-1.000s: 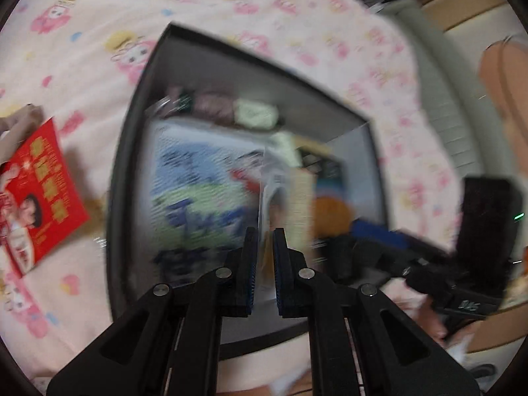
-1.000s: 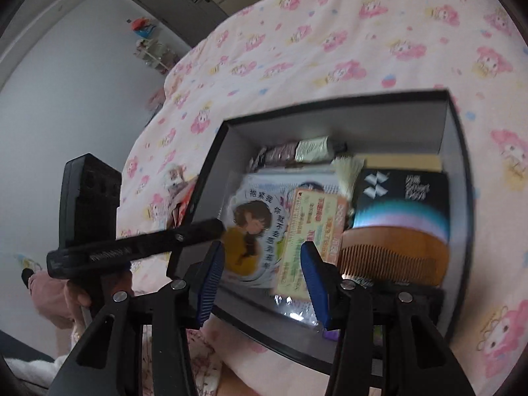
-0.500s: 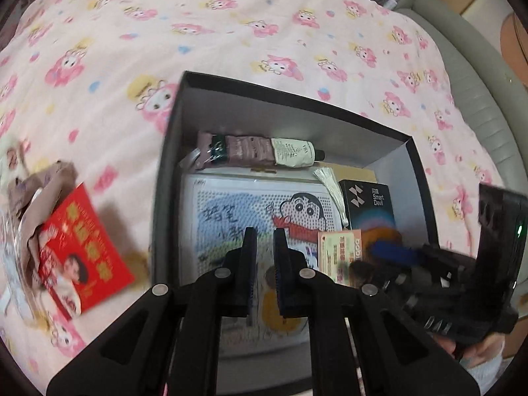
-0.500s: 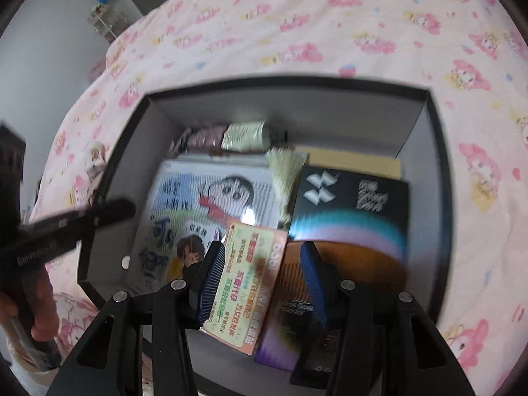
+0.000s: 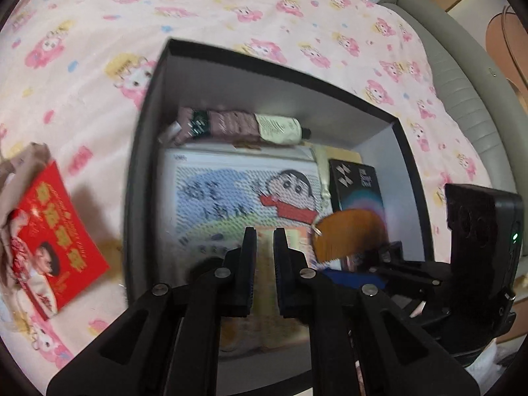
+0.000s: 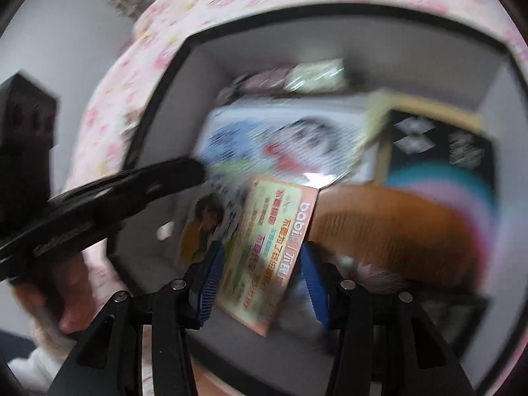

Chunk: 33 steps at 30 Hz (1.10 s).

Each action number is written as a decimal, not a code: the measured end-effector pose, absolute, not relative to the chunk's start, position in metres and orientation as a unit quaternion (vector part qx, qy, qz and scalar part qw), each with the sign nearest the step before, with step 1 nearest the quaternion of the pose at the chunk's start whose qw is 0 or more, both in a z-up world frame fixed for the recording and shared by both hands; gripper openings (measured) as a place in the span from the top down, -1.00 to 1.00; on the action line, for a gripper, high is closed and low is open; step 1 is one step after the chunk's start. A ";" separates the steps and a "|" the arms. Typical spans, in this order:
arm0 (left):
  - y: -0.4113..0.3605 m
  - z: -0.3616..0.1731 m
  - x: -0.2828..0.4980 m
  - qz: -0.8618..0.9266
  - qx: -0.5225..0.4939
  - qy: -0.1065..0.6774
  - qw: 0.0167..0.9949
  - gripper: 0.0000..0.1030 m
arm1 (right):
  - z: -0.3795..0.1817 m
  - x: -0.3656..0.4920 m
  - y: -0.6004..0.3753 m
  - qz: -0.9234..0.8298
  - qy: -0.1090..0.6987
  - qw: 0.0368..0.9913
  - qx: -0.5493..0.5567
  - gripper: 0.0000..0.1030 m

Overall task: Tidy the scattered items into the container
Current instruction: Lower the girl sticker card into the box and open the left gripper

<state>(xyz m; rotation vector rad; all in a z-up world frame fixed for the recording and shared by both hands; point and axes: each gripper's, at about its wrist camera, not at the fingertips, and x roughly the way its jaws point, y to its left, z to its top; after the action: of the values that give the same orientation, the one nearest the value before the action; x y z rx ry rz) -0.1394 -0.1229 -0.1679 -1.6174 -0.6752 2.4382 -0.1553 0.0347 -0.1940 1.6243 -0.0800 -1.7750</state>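
Both tools over the open box on the bed

I have the right tool (image 6: 260,280) clamped on a pink-and-green packet (image 6: 274,244), tilted just above the near end of the dark box (image 5: 145,151), beside the wooden comb (image 5: 349,234) lying inside. My left tool (image 5: 264,257) hangs over the same near end, jaws almost together with nothing between them. Inside the box, a cartoon-printed pack (image 5: 237,194) fills the middle, a hand-cream tube (image 5: 244,125) lies along the far wall, and a black carton (image 5: 356,184) sits on the right side (the right wrist view is badly blurred). Outside the box, to its left on the pink-patterned bedsheet (image 5: 99,33), a red packet (image 5: 56,237) remains.
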 end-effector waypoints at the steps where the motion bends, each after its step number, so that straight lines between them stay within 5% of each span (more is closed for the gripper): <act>1: -0.121 -0.169 -0.139 0.808 -0.540 -0.225 0.077 0.80 | -0.190 -0.155 0.039 -0.700 -0.030 0.347 0.623 0.13; 11: -0.064 -0.175 -0.144 0.755 -0.578 -0.236 0.202 0.66 | -0.137 -0.157 0.096 -0.825 -0.005 0.229 0.517 0.13; 15: -0.043 -0.187 -0.154 0.738 -0.630 -0.180 0.158 0.33 | -0.148 -0.163 0.101 -0.811 -0.038 0.227 0.538 0.13; 26: -0.076 -0.168 -0.152 0.755 -0.605 -0.213 0.134 0.33 | -0.159 -0.166 0.092 -0.799 -0.028 0.235 0.553 0.13; 33: -0.094 -0.170 -0.184 0.796 -0.589 -0.139 0.029 0.32 | -0.160 -0.174 0.072 -0.814 0.014 0.231 0.533 0.13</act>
<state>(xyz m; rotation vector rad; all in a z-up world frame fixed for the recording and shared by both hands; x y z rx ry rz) -0.1839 -0.0942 -0.1696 -1.8157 -0.4276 2.4544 -0.1741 0.0720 -0.1595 1.4665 0.0382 -2.2377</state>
